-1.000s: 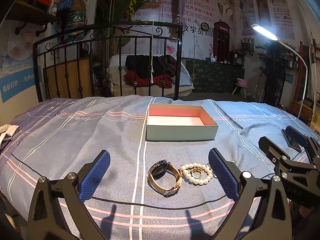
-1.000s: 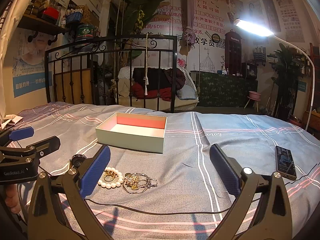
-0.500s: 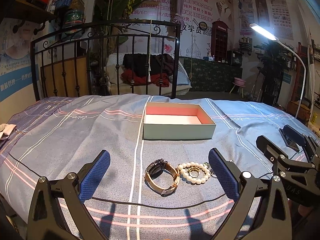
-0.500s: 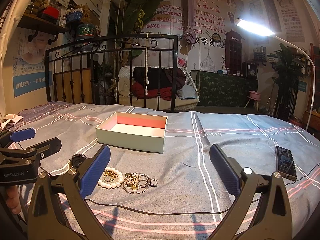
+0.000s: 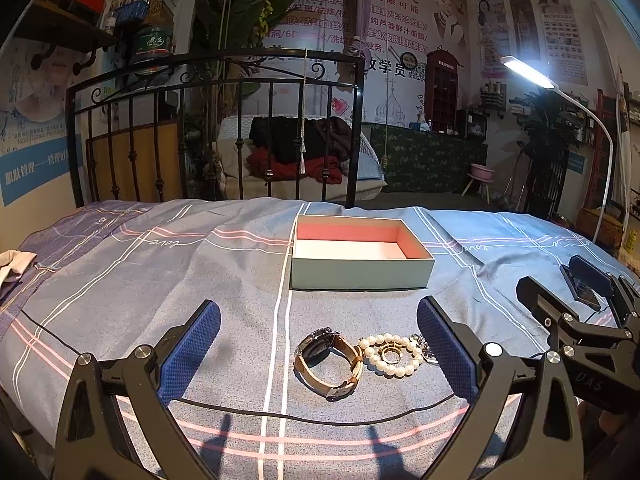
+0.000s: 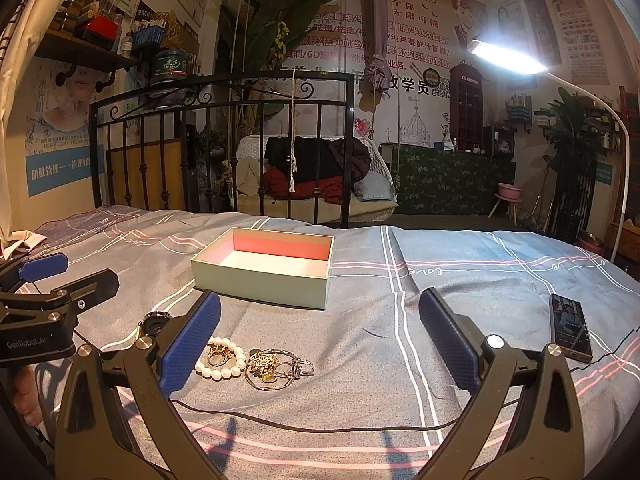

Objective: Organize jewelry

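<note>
An open pale-green box with a pink inside stands on the bed; it also shows in the right wrist view. In front of it lie a tan-strap watch, a pearl bracelet around a gold ring, and a tangle of gold and silver pieces. My left gripper is open and empty, with the watch and pearls between its fingers. My right gripper is open and empty; the jewelry lies by its left finger.
The bed has a blue-grey striped sheet. A phone lies at the right. A black cable crosses the sheet near me. A black iron bed rail stands behind. A lit floor lamp is at right.
The left wrist view has shifted slightly left, so the watch and pearls sit a little further right between the fingers. The right gripper has barely moved.
</note>
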`<state>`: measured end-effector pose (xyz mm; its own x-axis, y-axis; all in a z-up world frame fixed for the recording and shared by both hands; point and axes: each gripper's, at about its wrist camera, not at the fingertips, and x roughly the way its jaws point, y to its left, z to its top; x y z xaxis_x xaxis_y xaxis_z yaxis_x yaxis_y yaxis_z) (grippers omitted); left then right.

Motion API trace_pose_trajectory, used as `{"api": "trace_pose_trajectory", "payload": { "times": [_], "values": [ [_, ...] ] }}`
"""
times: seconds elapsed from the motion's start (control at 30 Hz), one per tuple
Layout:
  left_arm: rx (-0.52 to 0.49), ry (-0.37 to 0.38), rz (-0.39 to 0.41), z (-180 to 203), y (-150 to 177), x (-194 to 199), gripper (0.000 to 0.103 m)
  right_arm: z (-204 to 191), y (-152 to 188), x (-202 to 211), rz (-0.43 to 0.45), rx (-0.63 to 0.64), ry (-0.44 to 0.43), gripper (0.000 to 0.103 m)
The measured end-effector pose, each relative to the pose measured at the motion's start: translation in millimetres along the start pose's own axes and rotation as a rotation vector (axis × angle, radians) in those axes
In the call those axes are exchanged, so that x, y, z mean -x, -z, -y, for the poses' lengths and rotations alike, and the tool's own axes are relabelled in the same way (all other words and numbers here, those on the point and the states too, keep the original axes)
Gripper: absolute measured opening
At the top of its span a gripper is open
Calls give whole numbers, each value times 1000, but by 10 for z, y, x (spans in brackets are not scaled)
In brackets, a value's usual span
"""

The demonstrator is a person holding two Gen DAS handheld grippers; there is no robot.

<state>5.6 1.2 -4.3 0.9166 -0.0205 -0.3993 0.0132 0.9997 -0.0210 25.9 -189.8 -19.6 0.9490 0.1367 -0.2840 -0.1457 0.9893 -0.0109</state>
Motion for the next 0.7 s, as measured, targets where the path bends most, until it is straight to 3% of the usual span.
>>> {"api": "trace_pose_trajectory", "payload": {
  "times": [0.3, 0.7],
  "values": [
    [-5, 21, 35, 22, -4, 42, 96, 20, -35, 16, 3, -8, 2, 97],
    [1, 29, 17, -7, 0, 14, 96, 33, -45, 14, 4, -11, 1, 97]
  ]
}}
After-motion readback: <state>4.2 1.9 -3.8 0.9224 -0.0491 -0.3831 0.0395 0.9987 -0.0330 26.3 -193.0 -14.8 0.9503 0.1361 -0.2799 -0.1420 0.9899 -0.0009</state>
